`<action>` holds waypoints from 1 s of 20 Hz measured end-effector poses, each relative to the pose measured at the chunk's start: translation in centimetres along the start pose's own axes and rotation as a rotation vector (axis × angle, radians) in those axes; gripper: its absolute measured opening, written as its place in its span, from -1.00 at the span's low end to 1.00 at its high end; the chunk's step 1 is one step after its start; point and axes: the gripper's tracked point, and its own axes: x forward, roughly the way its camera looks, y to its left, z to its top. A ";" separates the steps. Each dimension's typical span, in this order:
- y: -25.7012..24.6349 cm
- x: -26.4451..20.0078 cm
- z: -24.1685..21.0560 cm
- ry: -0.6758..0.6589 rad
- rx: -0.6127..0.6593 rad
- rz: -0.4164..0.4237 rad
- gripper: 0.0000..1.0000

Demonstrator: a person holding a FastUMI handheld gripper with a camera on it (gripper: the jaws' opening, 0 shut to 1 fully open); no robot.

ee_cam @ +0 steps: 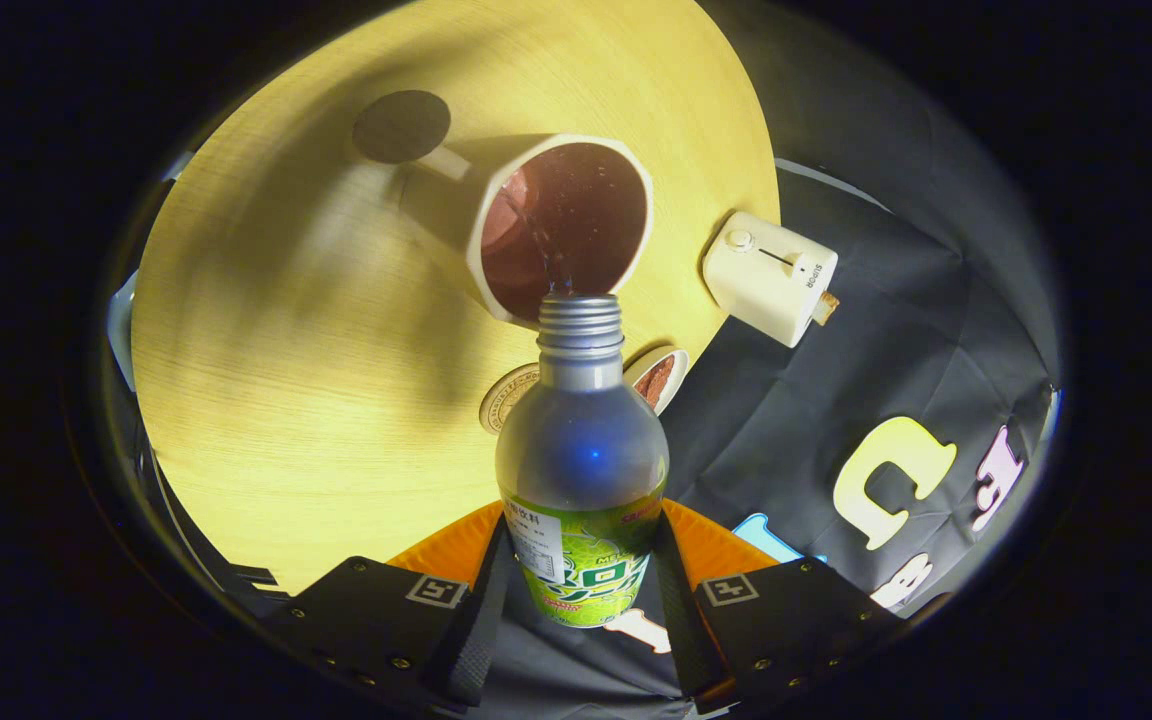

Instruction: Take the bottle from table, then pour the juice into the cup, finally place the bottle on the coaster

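My gripper (581, 580) is shut on a clear bottle (581, 470) with a green label, both fingers pressing on its lower body. The bottle is tipped forward with its threaded open neck toward a white cup (564, 228) just beyond it. A thin stream of dark juice runs from the neck into the cup, whose inside holds reddish-brown liquid. A dark round coaster (401, 126) lies on the wooden table (286, 330) beyond the cup, touching its far side in this view.
A cream box-shaped appliance (771, 278) with a knob sits near the table's edge, right of the cup. A small round cap or disc (508, 397) and a small white dish with brown content (658, 380) lie just behind the bottle's shoulder.
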 end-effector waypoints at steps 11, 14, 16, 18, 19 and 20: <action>0.3 0.0 -0.3 0.047 -0.040 0.050 0.40; 0.1 -0.1 -0.4 0.056 -0.054 0.051 0.40; -0.1 -0.3 -0.4 0.057 -0.055 0.049 0.40; -0.2 -0.3 -0.4 0.058 -0.049 0.048 0.40; -0.2 -0.4 -0.4 0.060 -0.045 0.052 0.40; -0.1 -0.5 -0.5 0.065 -0.043 0.052 0.40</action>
